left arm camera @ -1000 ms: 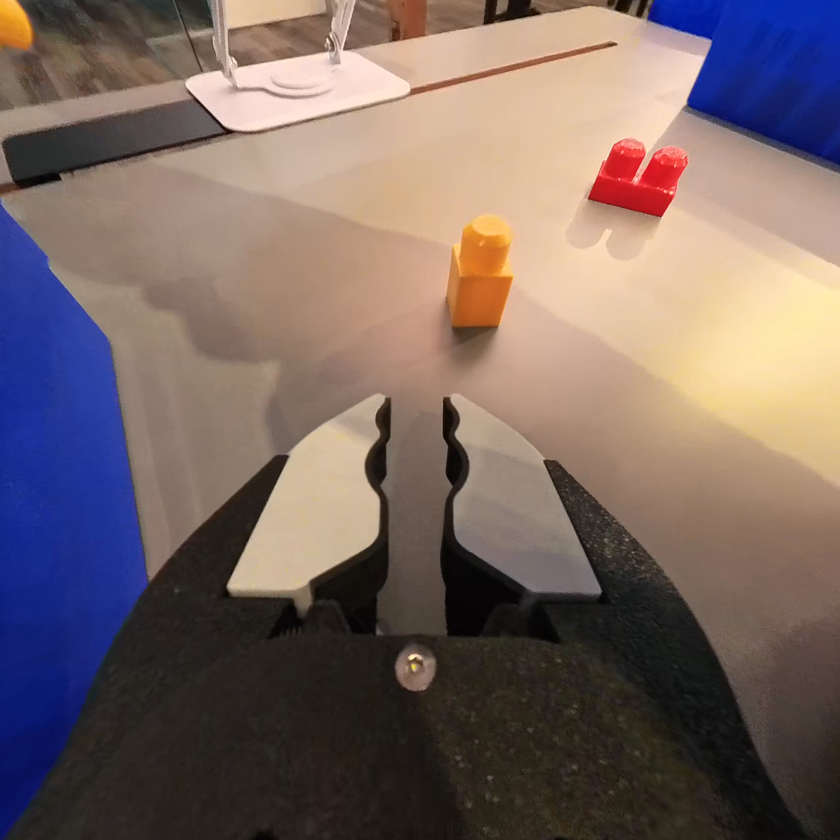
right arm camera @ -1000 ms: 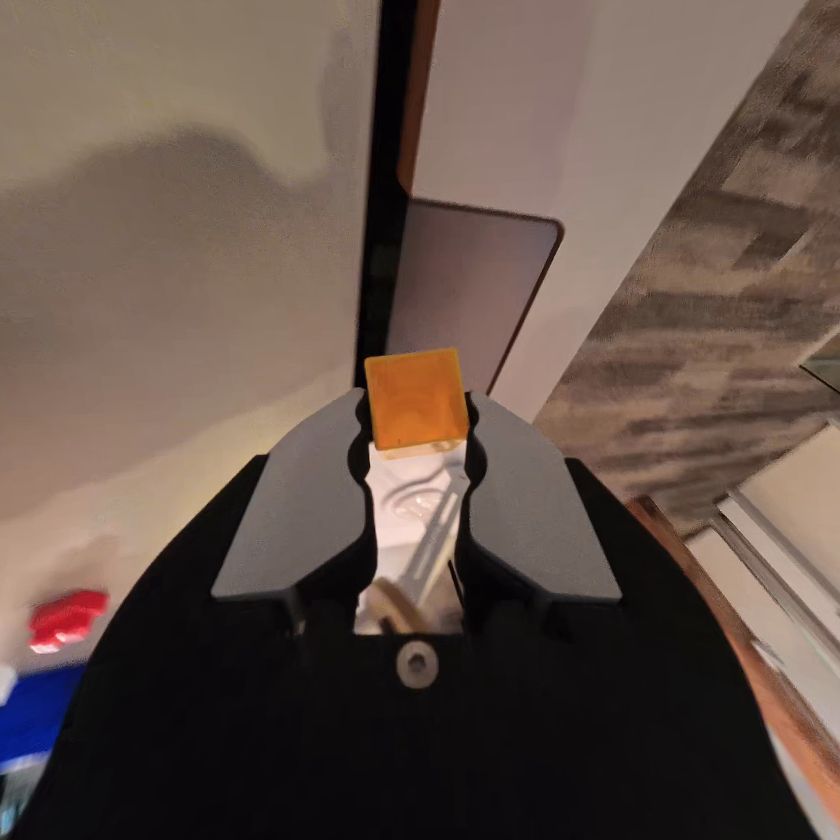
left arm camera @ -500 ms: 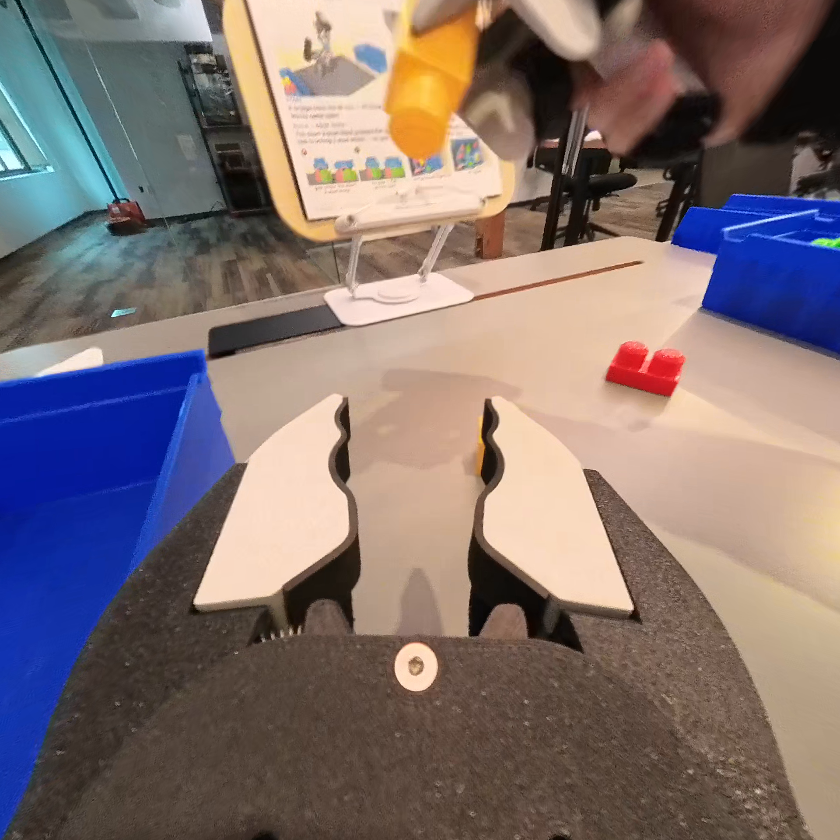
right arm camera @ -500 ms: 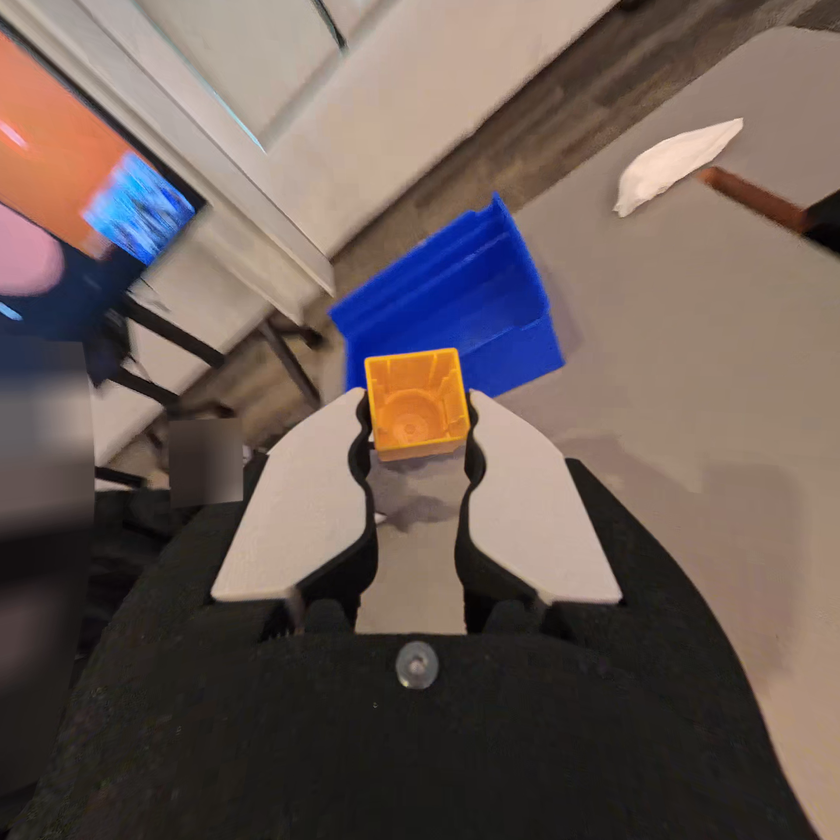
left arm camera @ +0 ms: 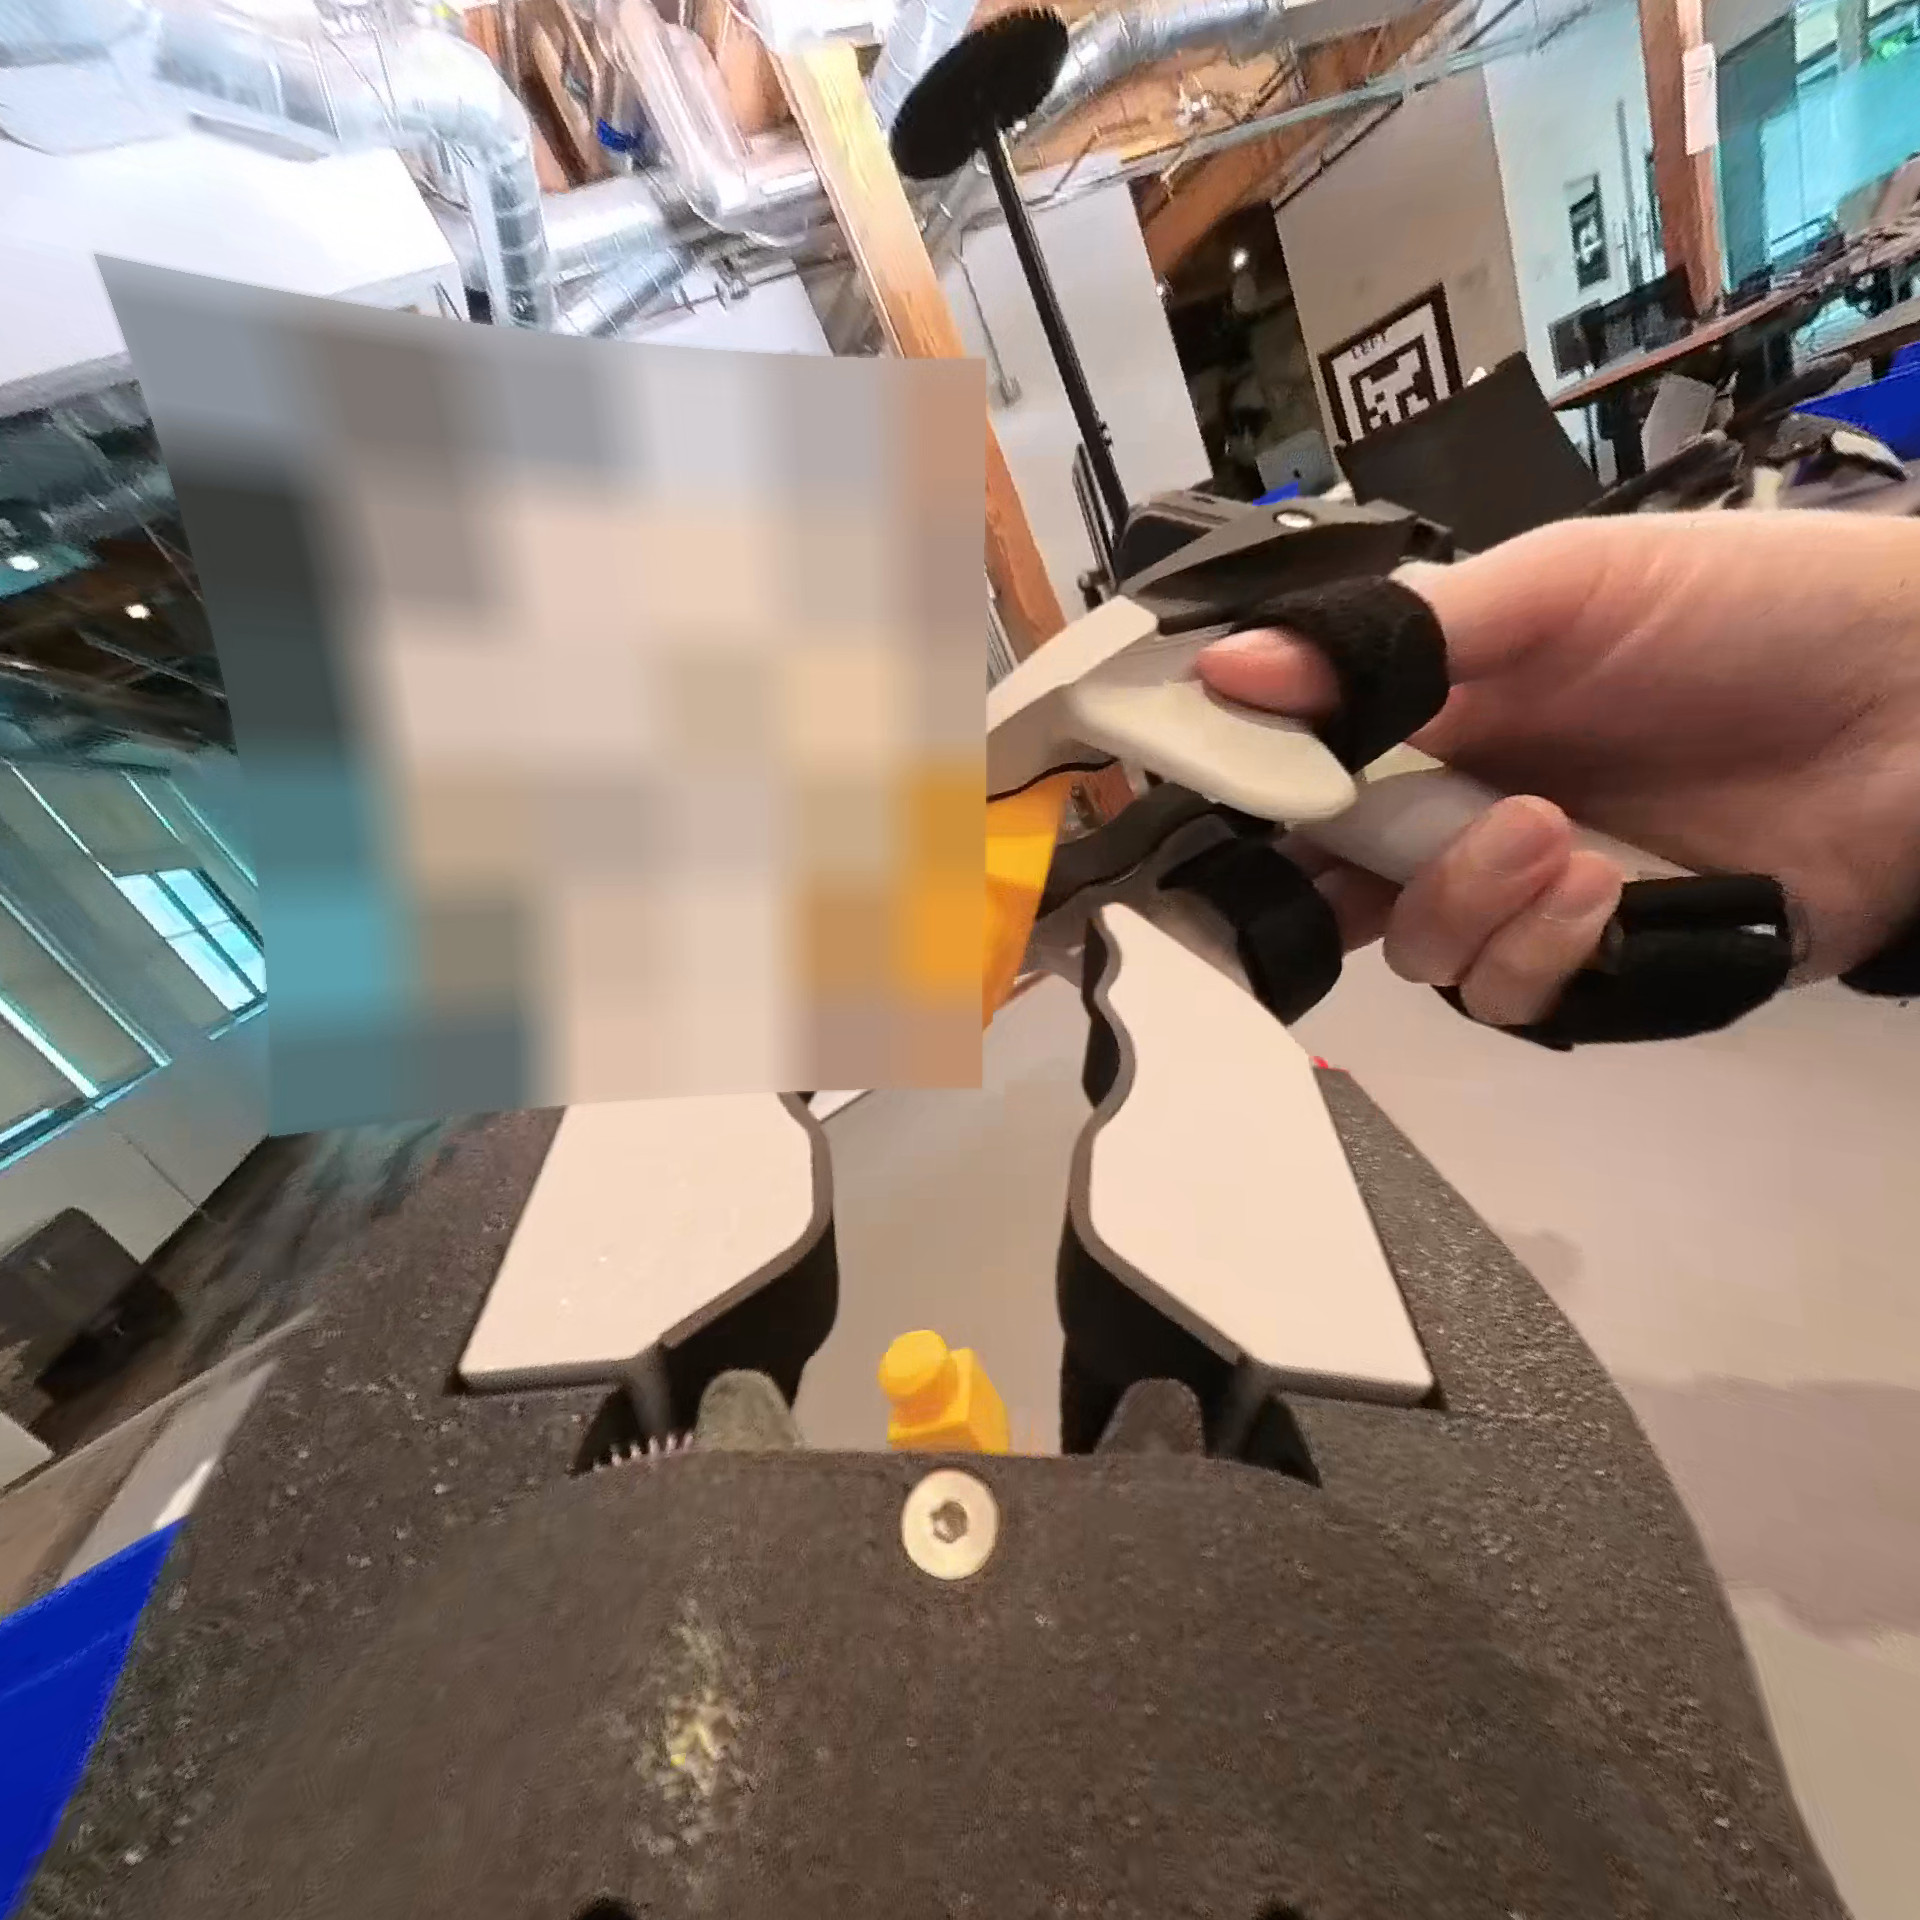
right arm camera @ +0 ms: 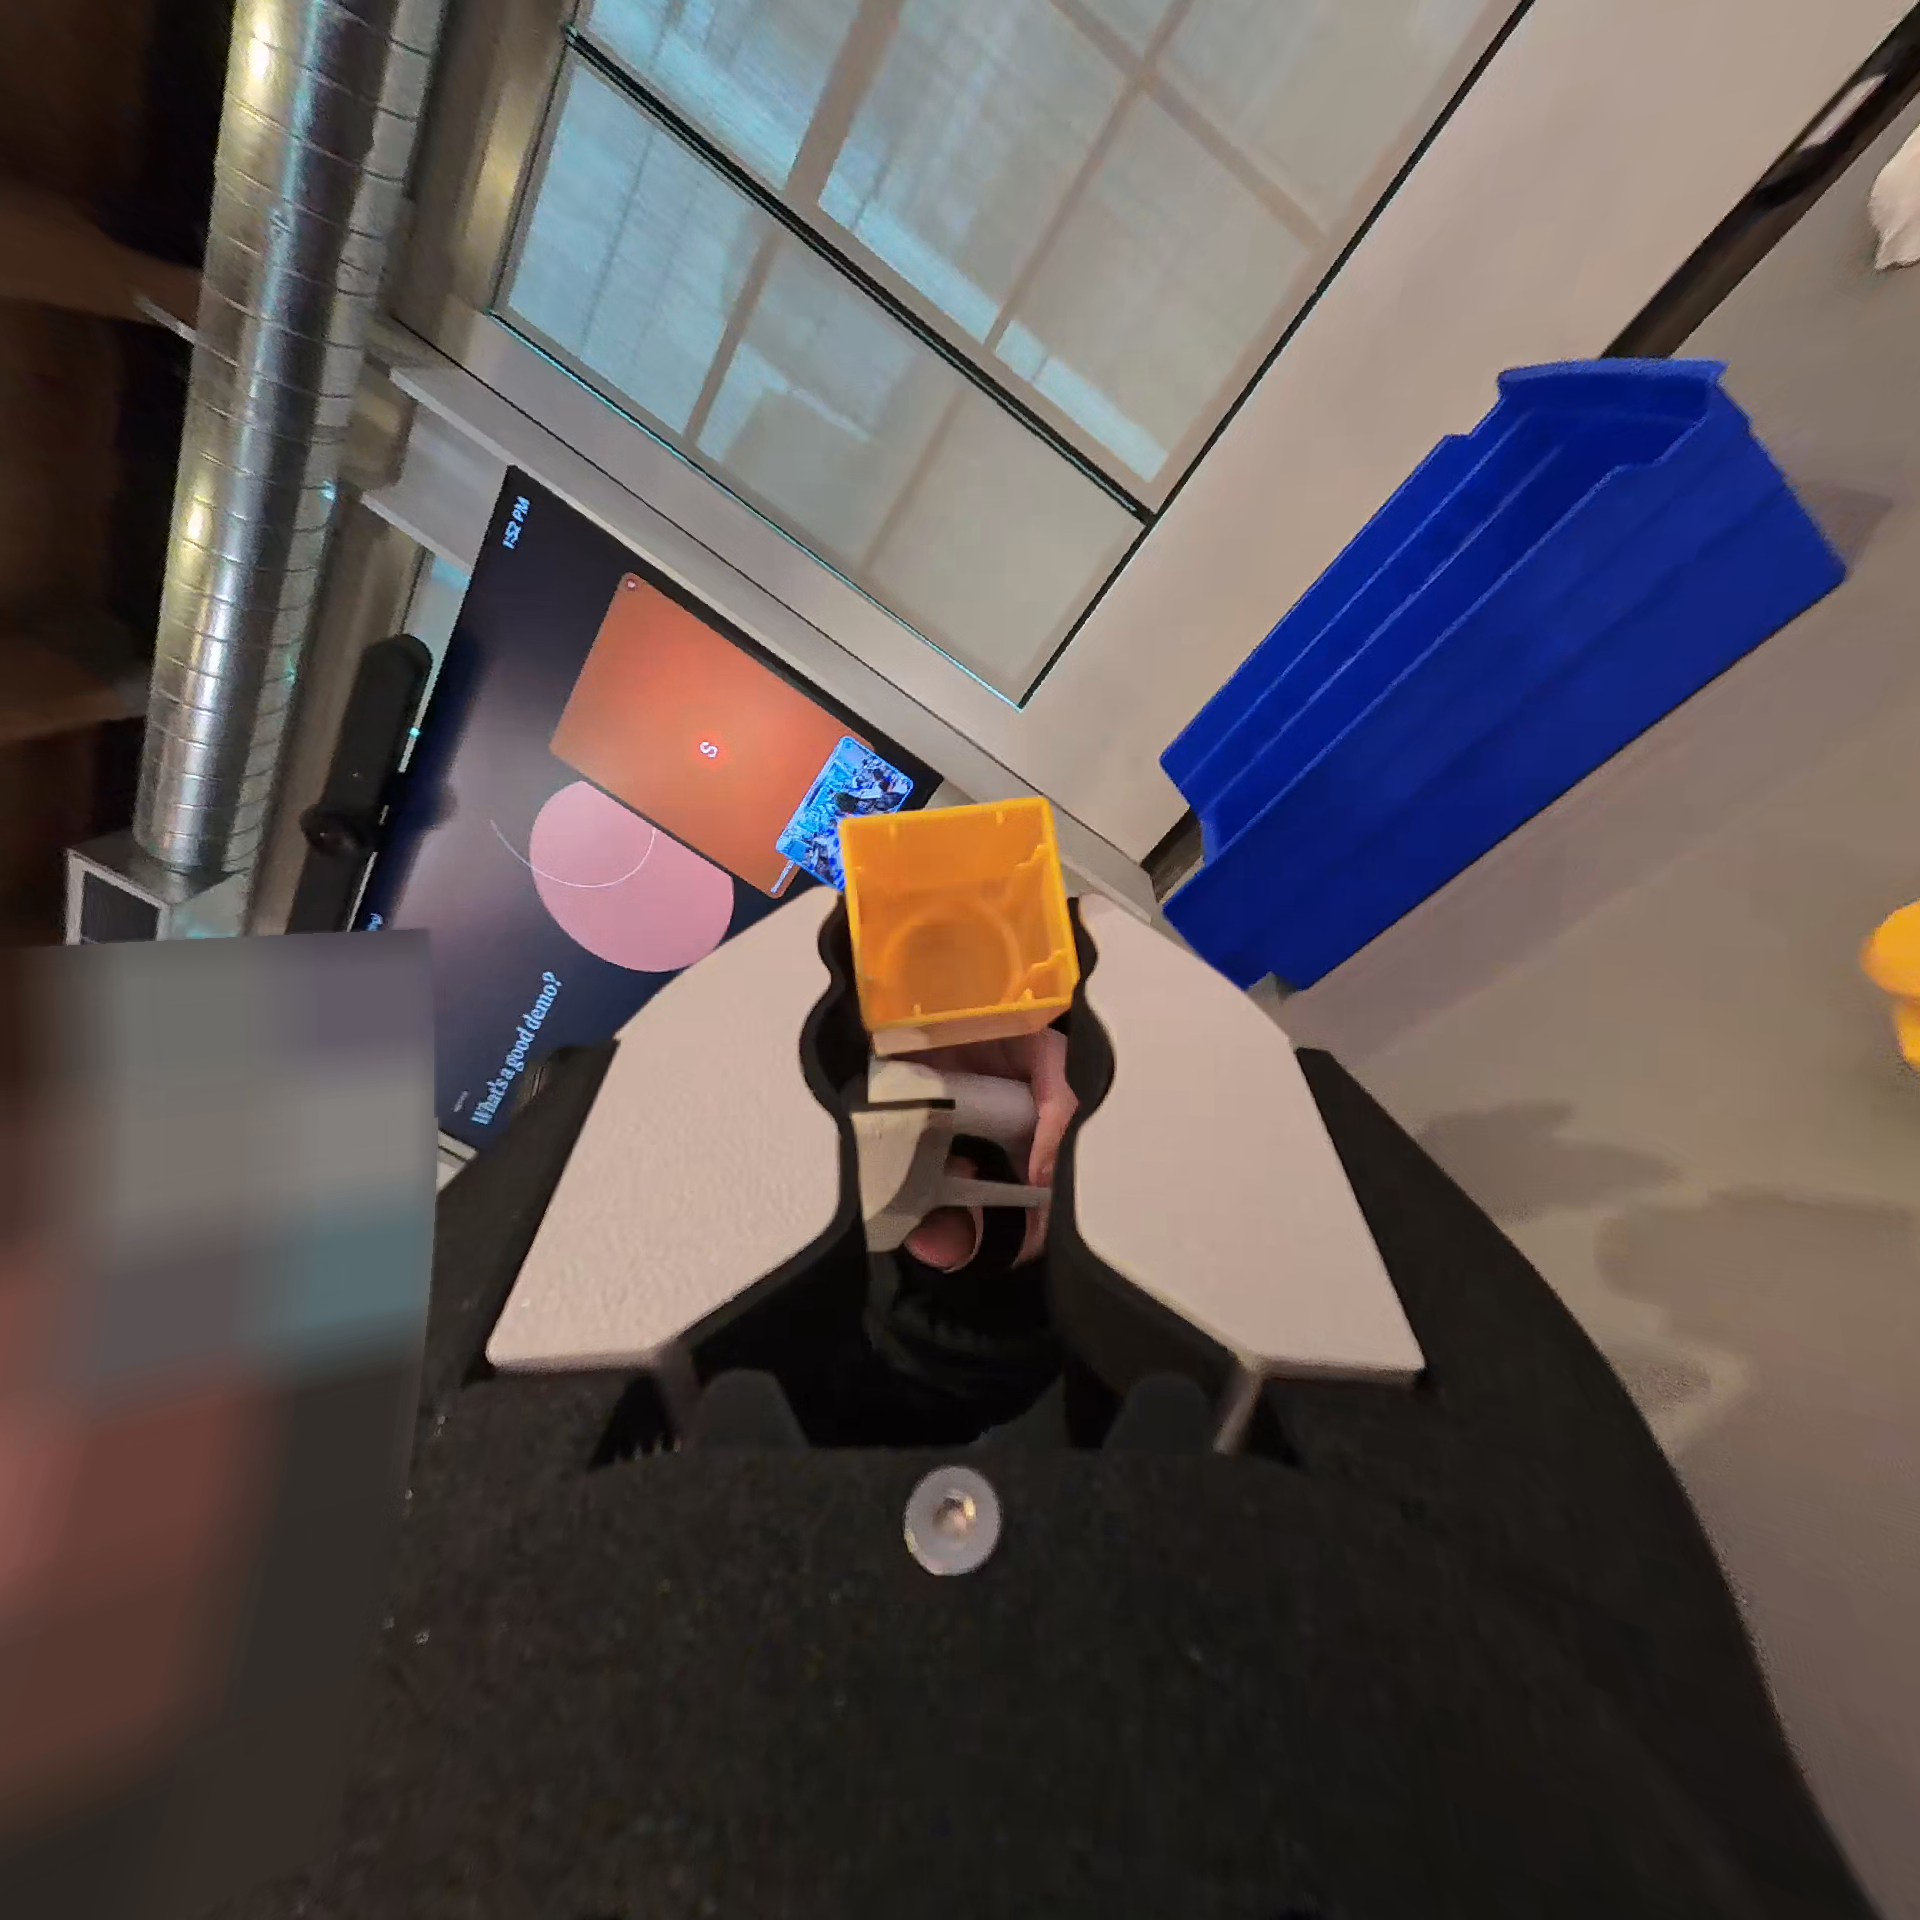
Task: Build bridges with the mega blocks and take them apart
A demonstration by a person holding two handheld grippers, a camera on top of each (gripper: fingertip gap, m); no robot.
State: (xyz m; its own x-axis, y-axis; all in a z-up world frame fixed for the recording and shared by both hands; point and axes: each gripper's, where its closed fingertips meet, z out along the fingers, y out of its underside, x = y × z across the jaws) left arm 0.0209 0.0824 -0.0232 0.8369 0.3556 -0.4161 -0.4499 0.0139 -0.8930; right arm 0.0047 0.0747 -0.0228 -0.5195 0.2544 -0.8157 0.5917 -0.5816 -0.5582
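Observation:
My right gripper (right arm camera: 956,935) is shut on an orange single-stud block (right arm camera: 956,914), whose hollow underside faces the camera. In the left wrist view a hand holds that gripper (left arm camera: 1174,717) just beyond my fingers, and the held block (left arm camera: 1013,883) is partly behind a blurred patch. My left gripper (left arm camera: 966,1060) is open, empty and raised, with its left fingertip hidden by the patch. A second orange block (left arm camera: 940,1392) stands upright on the grey table (left arm camera: 1558,1195), seen low between my left fingers. It also shows at the right edge of the right wrist view (right arm camera: 1896,987).
A blue bin (right arm camera: 1507,665) stands on the table near its edge, beyond the held block. The corner of a blue bin (left arm camera: 62,1683) shows at the lower left of the left wrist view. A wall screen (right arm camera: 623,831) and windows lie behind.
My left gripper has opened wider and tilted up, so the standing orange block now shows near its finger bases. My right gripper has swung round with its orange block, close in front of the left.

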